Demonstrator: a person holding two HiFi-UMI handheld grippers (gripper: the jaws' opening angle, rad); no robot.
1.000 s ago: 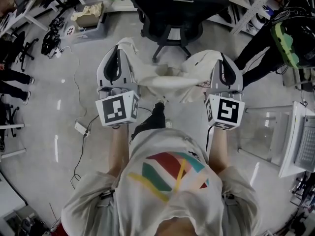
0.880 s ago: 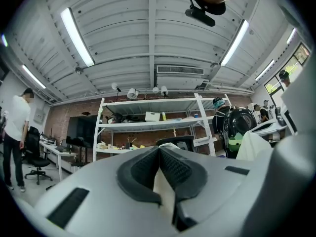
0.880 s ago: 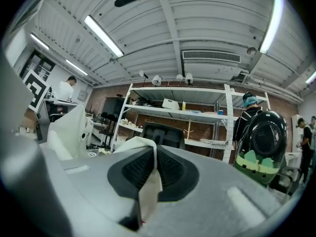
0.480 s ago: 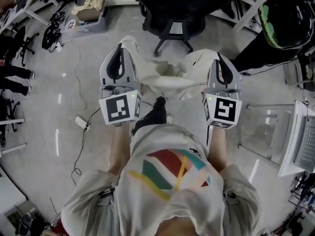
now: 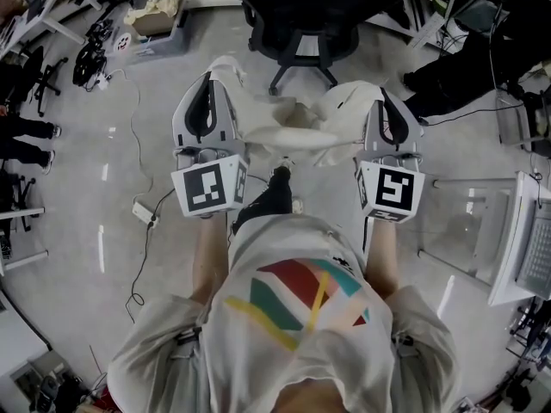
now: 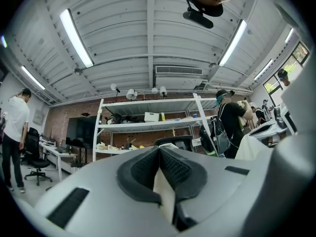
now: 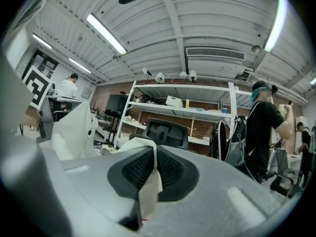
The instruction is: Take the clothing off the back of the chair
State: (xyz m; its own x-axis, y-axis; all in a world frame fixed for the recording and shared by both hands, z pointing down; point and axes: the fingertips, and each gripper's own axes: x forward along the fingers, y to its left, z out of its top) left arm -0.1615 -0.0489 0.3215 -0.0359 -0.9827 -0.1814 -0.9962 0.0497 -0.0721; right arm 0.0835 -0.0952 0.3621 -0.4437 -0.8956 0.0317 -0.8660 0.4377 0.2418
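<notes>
**Left tool (image 5: 209, 84) and right tool (image 5: 385, 100) both clamp the cream garment (image 5: 288, 136)**

Nearest the camera, the person's forearms reach forward side by side, each carrying a tool with its marker cube facing up. Each tool's jaws are pressed together on a fold of the cloth. In the left gripper view a pale strip runs down between the dark ribbed pads. In the right gripper view a similar strip hangs from the pinch, and more cloth bunches over the jaw tips. Between the two tools the garment stretches as a sagging band above the floor (image 5: 129, 84), one end at each tool. Just beyond it stands the black office chair (image 5: 301, 15), facing the person. Farther off, metal shelving (image 7: 182, 110) lines a brick wall.
</notes>
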